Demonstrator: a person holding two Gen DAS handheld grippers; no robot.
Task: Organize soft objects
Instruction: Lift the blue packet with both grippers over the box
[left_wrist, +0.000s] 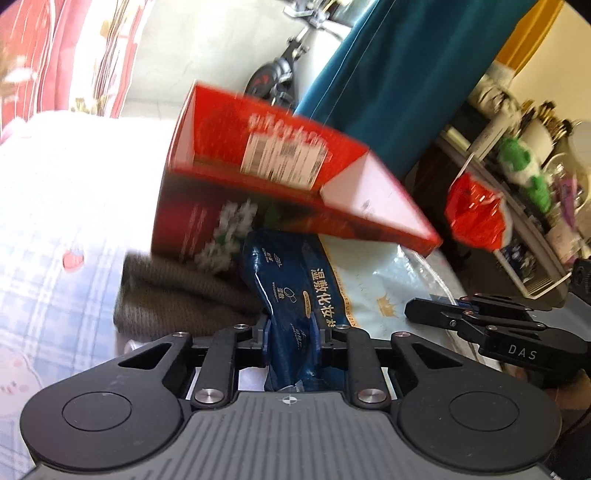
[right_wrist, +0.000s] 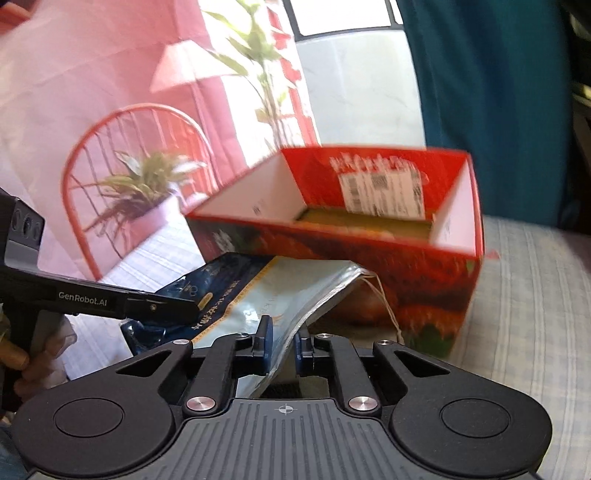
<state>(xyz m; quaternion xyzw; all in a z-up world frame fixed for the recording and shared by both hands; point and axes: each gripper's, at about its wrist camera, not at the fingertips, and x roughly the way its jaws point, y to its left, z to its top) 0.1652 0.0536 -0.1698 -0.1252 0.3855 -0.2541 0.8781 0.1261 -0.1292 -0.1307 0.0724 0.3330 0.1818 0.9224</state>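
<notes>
A dark blue soft pack (left_wrist: 291, 288) with gold lettering lies on the bed, and my left gripper (left_wrist: 293, 328) is shut on its near end. Beside it lies a pale silvery-blue pouch (right_wrist: 280, 295); my right gripper (right_wrist: 284, 336) is shut on that pouch's near edge. An open red carton (left_wrist: 258, 147) stands just behind both packs, its opening towards me. A brown knitted item (left_wrist: 177, 295) lies folded left of the blue pack. In the left wrist view my right gripper (left_wrist: 417, 308) comes in from the right; in the right wrist view my left gripper (right_wrist: 184, 308) comes in from the left.
The bed has a pale checked sheet (right_wrist: 524, 295). A teal curtain (left_wrist: 406, 81) hangs behind the red carton (right_wrist: 369, 251). A cluttered shelf (left_wrist: 517, 206) with a red plastic bag (left_wrist: 476, 218) stands to the right. A pink printed curtain (right_wrist: 110, 110) hangs at the left. A scooter (left_wrist: 280, 70) stands further back.
</notes>
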